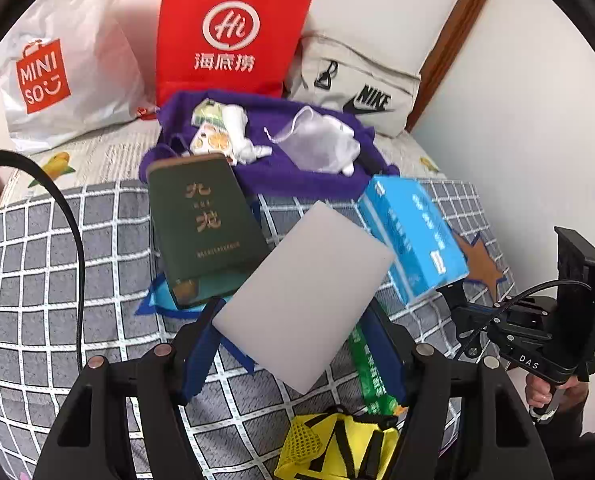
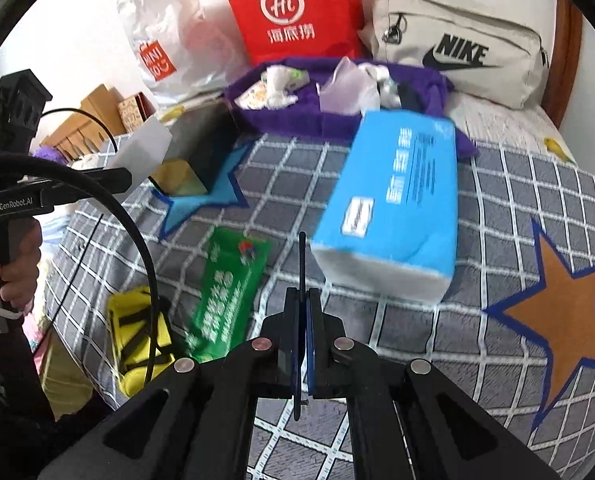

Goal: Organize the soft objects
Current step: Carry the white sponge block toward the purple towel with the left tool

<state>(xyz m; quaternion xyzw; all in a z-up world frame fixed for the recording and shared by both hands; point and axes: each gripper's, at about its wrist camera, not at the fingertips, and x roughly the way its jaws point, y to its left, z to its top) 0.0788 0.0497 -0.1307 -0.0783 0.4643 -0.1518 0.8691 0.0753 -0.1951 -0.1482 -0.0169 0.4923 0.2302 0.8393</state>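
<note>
My left gripper (image 1: 297, 320) is shut on a white foam sponge block (image 1: 305, 296) and holds it above the checked bedspread; the block also shows in the right wrist view (image 2: 145, 148). My right gripper (image 2: 304, 240) is shut with nothing between its fingers, just in front of a blue tissue pack (image 2: 393, 204) lying on the bed. A purple fabric tray (image 1: 297, 176) behind holds a mesh pouch (image 1: 321, 140), white socks (image 1: 241, 132) and small packets. A green packet (image 2: 225, 296) and a yellow mesh bag (image 2: 137, 336) lie near the front.
A dark green box (image 1: 205, 232) lies by the tray. A red paper bag (image 1: 233, 28), a white Miniso bag (image 1: 57, 72) and a grey Nike bag (image 1: 357, 84) stand against the wall. Cardboard boxes (image 2: 97, 116) are off the bed's left side.
</note>
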